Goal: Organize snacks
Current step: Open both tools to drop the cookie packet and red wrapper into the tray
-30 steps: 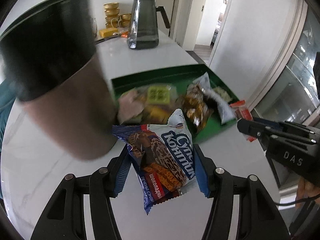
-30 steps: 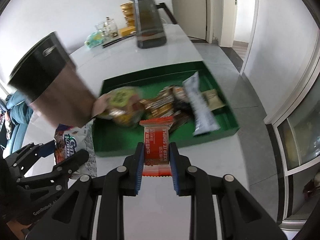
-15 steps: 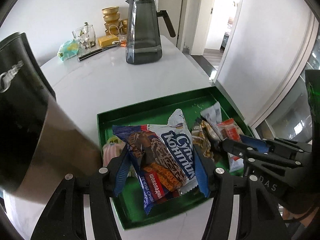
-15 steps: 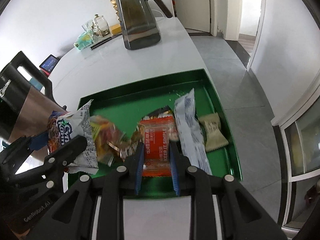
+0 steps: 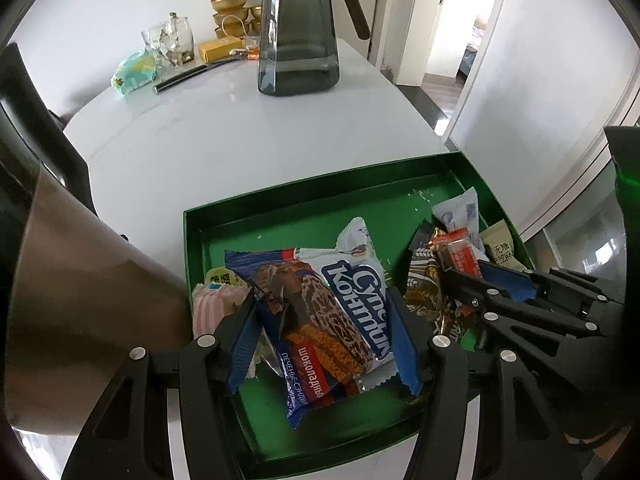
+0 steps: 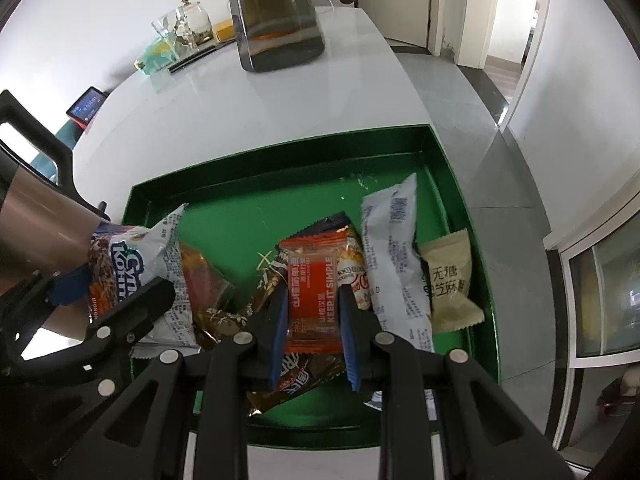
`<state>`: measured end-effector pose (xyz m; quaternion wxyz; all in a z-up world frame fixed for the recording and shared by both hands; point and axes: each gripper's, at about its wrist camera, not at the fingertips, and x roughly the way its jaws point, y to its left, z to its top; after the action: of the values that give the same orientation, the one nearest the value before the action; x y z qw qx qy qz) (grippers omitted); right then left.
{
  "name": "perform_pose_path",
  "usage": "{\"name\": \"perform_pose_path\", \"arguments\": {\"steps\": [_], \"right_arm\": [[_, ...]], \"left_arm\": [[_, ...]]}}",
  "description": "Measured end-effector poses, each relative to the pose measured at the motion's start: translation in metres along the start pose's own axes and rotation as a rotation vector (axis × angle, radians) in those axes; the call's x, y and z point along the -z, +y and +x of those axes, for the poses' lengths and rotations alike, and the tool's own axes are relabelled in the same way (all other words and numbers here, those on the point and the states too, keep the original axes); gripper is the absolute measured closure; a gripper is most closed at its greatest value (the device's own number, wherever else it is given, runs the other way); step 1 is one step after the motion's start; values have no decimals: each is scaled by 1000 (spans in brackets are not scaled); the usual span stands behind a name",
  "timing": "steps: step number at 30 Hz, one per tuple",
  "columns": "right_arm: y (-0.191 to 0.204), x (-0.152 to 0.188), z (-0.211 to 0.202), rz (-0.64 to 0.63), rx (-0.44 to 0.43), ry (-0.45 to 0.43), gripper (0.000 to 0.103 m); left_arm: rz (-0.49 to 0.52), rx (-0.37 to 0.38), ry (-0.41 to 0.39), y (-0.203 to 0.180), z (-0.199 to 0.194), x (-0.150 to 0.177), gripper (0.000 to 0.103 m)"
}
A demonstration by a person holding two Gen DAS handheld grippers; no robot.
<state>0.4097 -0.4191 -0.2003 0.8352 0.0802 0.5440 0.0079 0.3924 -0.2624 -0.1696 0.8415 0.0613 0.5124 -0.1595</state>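
Observation:
A green tray (image 5: 320,188) lies on the white table with several snack packets in it. My left gripper (image 5: 322,294) hangs over the tray's near left part with a blue and white chocolate cookie packet (image 5: 332,312) between its blue pads; the jaws are opening, and the pads still touch the packet. In the right wrist view that packet (image 6: 128,264) shows at the left. My right gripper (image 6: 313,292) is shut on a small orange packet (image 6: 314,300) and holds it low over the pile in the tray's middle.
A brown metal jug (image 5: 80,280) stands close to the tray's left side. At the back are a dark glass pitcher (image 5: 298,40), a glass jar (image 5: 172,44) and gold bowls (image 5: 228,4). A long white packet (image 6: 394,260) and a beige one (image 6: 448,280) lie at the tray's right.
Both grippers have come forward from in front of the tray to over it and have sunk a little, each with its packet. The jug now stands beside the tray.

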Motion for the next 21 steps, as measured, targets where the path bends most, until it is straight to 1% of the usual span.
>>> {"name": "perform_pose_path", "arguments": {"steps": [2,4,6,11,13,14,16,17,19,21], "right_arm": [[0,-1,1,-2,1,6,103],[-1,0,2,-1,2,11,103],[-3,0,2,9,0,12,103],[-8,2,-2,41,-25,-4,103],[-12,2,-4,51,-22,-11,103],[-13,2,-6,54,-21,-17,78],[-15,1,-9,62,-33,-23,54],[-16,1,-10,66,-32,-22,52],[-19,0,-10,77,-22,-20,51],[-22,0,-12,91,-30,-22,50]], "left_arm": [[-17,17,32,5,9,3,48],[-19,14,18,5,9,5,48],[-17,6,22,3,9,4,48],[-42,28,11,6,7,4,48],[-37,26,9,5,6,4,48],[-35,22,9,5,5,4,48],[-31,15,6,3,4,4,46],[-30,11,4,3,3,5,45],[-31,1,6,2,3,6,32],[-30,3,4,2,1,7,29]]}}
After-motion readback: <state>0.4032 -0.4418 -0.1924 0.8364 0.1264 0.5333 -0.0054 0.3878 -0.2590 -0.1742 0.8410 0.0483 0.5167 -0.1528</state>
